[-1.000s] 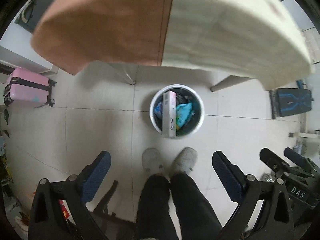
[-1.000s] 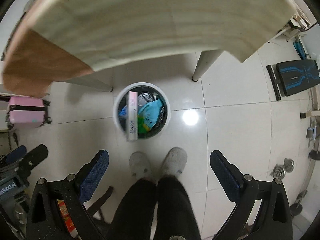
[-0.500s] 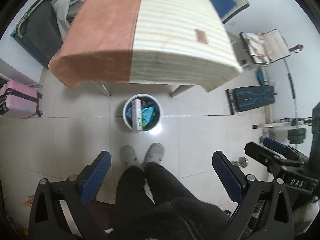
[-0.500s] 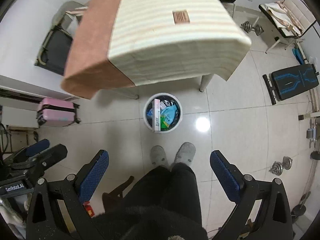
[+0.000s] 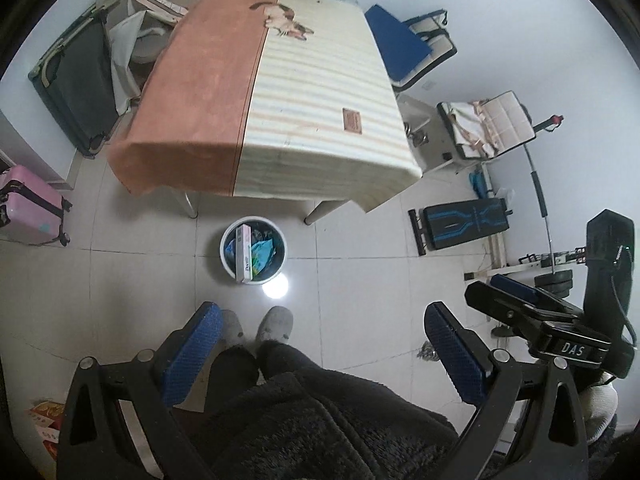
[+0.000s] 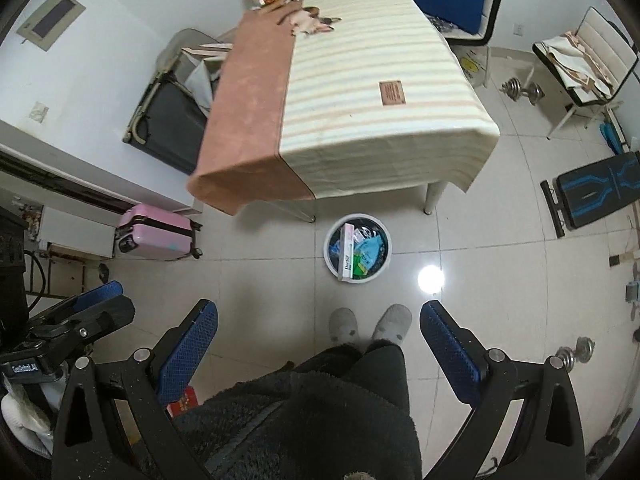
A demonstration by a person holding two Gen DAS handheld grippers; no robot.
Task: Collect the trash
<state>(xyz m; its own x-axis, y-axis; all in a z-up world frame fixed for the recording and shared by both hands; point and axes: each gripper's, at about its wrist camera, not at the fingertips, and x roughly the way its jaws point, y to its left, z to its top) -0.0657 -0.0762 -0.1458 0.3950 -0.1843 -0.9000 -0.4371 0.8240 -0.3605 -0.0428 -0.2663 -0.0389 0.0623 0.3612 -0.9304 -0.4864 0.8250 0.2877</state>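
Note:
A white round trash bin [image 5: 224,254] [image 6: 385,268] stands on the tiled floor in front of the table, holding a long white box [image 5: 243,254] [image 6: 346,254], a blue-green wrapper [image 5: 262,254] [image 6: 370,249] and other scraps. My left gripper [image 5: 322,354] is open and held high above the floor with nothing between its blue pads. My right gripper [image 6: 318,354] is open too, just as high and holding nothing. Both look down over the person's dark trousers and grey slippers [image 5: 274,326] [image 6: 390,320].
A table with an orange and striped cloth [image 5: 320,104] [image 6: 372,112] stands behind the bin, with items at its far end. A pink suitcase [image 5: 28,210] [image 6: 156,238] is at the left; a weight bench [image 5: 464,226] [image 6: 592,194], chairs and dumbbells [image 6: 520,90] are at the right.
Both grippers have risen well away from the bin and tilted up, so the whole table top and room came into view. Both stayed open and the bin's contents look the same.

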